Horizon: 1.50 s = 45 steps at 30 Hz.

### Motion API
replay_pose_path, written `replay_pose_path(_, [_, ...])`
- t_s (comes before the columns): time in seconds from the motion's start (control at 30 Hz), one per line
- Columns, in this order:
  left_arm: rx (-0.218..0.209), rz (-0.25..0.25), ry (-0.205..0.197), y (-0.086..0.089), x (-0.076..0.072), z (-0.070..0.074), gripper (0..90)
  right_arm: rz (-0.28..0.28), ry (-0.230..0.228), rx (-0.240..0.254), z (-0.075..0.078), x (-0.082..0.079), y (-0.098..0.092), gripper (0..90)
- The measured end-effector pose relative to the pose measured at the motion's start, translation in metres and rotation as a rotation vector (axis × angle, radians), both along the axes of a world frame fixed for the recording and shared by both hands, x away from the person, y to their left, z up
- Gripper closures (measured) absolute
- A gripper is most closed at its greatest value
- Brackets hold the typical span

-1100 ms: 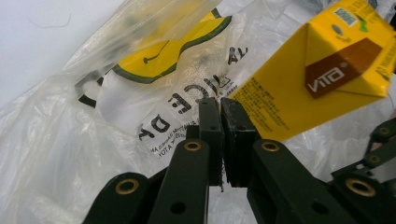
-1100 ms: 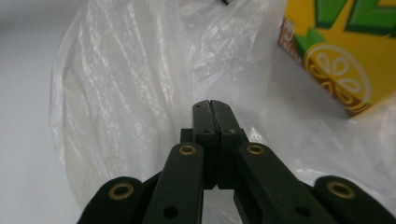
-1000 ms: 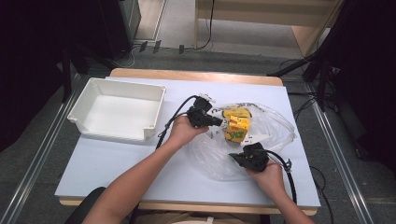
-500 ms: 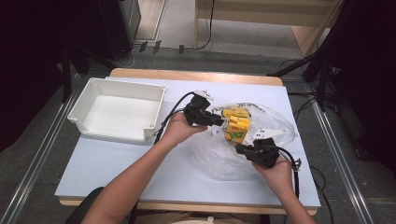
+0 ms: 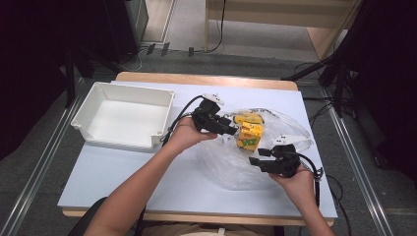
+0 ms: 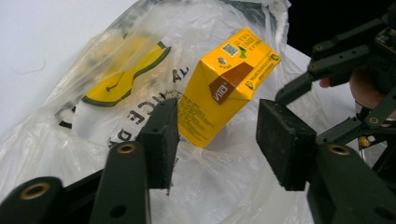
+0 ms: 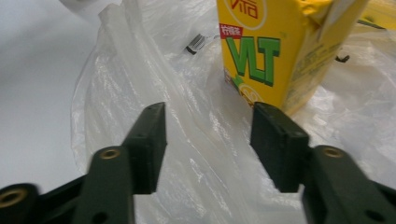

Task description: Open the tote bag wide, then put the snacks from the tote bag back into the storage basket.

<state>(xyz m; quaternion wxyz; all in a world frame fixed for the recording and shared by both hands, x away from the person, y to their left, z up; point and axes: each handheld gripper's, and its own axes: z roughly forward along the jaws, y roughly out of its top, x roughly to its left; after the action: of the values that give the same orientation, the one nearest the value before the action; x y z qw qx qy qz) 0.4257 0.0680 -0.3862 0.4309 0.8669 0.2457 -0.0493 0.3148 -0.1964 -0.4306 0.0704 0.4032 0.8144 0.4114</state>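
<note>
Two hand-held grippers meet over a clear plastic bag [image 5: 231, 164] on a pale table [image 5: 123, 172].

The left gripper [image 5: 232, 131] reaches in from the left toward a yellow drink carton [image 5: 250, 135] standing in the bag, its tips right at the carton. The right gripper [image 5: 253, 161] sits lower on the bag, just below the carton. An empty white bin [image 5: 86, 110] rests at the table's left, apart from the bag.

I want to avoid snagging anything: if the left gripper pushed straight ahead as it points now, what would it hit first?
Most likely the yellow drink carton, tilted in the clear plastic bag just beyond the open left gripper. Depth is unclear, so bag film may touch first.
</note>
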Motion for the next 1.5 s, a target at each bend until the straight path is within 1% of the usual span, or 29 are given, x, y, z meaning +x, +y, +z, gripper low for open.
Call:
replay_pose_path(0.03, [0.004, -0.007, -0.002, 0.000, 0.000, 0.000, 44.6, -0.013, 0.004, 0.009, 0.000, 0.000, -0.004, 41.3])
replay_pose_path(0.07, [0.004, -0.007, -0.002, 0.000, 0.000, 0.000, 43.2, -0.013, 0.004, 0.009, 0.000, 0.000, -0.004, 41.3])
replay_pose_path(0.1, [-0.002, -0.013, 0.004, 0.000, 0.001, 0.000, 41.6, -0.023, 0.001, 0.013, 0.000, -0.001, -0.008, 38.6])
replay_pose_path(0.2, [-0.007, -0.021, 0.007, 0.000, 0.001, 0.000, 37.8, -0.034, 0.003, 0.012, 0.000, -0.001, -0.012, 38.2])
replay_pose_path(0.23, [0.000, -0.034, 0.009, 0.000, 0.001, 0.000, 36.3, -0.043, 0.003, 0.014, -0.001, -0.001, -0.017, 38.2])
replay_pose_path(0.27, [0.000, -0.034, 0.009, 0.000, 0.001, 0.000, 36.1, -0.043, 0.003, 0.014, -0.001, -0.001, -0.017, 38.2])
replay_pose_path(0.3, [0.012, -0.039, -0.005, -0.001, 0.000, 0.000, 36.0, -0.054, 0.014, 0.009, -0.002, -0.001, -0.021, 38.2])
replay_pose_path(0.37, [0.015, -0.044, -0.007, -0.002, 0.000, 0.000, 35.9, -0.065, 0.010, 0.009, -0.003, -0.001, -0.024, 38.3])
replay_pose_path(0.47, [0.010, -0.050, -0.010, -0.003, -0.001, 0.001, 35.9, -0.077, 0.009, 0.013, -0.003, 0.000, -0.027, 38.2])
replay_pose_path(0.5, [0.014, -0.055, -0.017, -0.004, 0.000, 0.001, 35.9, -0.077, 0.005, 0.013, -0.004, 0.000, -0.029, 37.6])
replay_pose_path(0.6, [0.010, -0.058, -0.014, -0.005, -0.001, 0.000, 35.9, -0.076, -0.003, 0.009, -0.006, 0.001, -0.030, 37.5])
replay_pose_path(0.63, [0.014, -0.062, -0.017, -0.006, -0.001, -0.001, 35.9, -0.079, 0.017, 0.011, -0.007, 0.002, -0.031, 38.8])
replay_pose_path(0.7, [0.022, -0.072, -0.023, -0.008, -0.001, -0.001, 35.9, -0.084, 0.026, 0.018, -0.007, 0.003, -0.033, 39.0])
replay_pose_path(0.8, [0.024, -0.076, -0.026, -0.009, -0.001, -0.002, 35.9, -0.093, 0.024, 0.019, -0.007, 0.002, -0.034, 39.0])
replay_pose_path(0.83, [0.037, -0.083, -0.039, -0.011, -0.001, -0.002, 35.9, -0.094, 0.019, 0.025, -0.007, 0.002, -0.035, 39.0])
replay_pose_path(0.87, [0.037, -0.083, -0.039, -0.011, -0.001, -0.002, 35.9, -0.094, 0.019, 0.025, -0.007, 0.002, -0.035, 39.0])
replay_pose_path(0.9, [0.037, -0.085, -0.048, -0.013, -0.001, -0.002, 35.9, -0.096, 0.022, 0.023, -0.007, 0.002, -0.036, 39.0])
replay_pose_path(1.17, [0.069, -0.103, -0.053, -0.022, 0.001, -0.009, 35.9, -0.110, 0.022, 0.024, -0.008, 0.001, -0.039, 38.3])
replay_pose_path(1.43, [0.077, -0.118, -0.062, -0.028, 0.005, -0.014, 35.9, -0.121, 0.021, 0.027, -0.008, 0.000, -0.041, 38.1])
replay_pose_path(1.5, [0.094, -0.122, -0.069, -0.031, 0.007, -0.016, 35.9, -0.122, 0.020, 0.028, -0.008, 0.000, -0.042, 38.1])
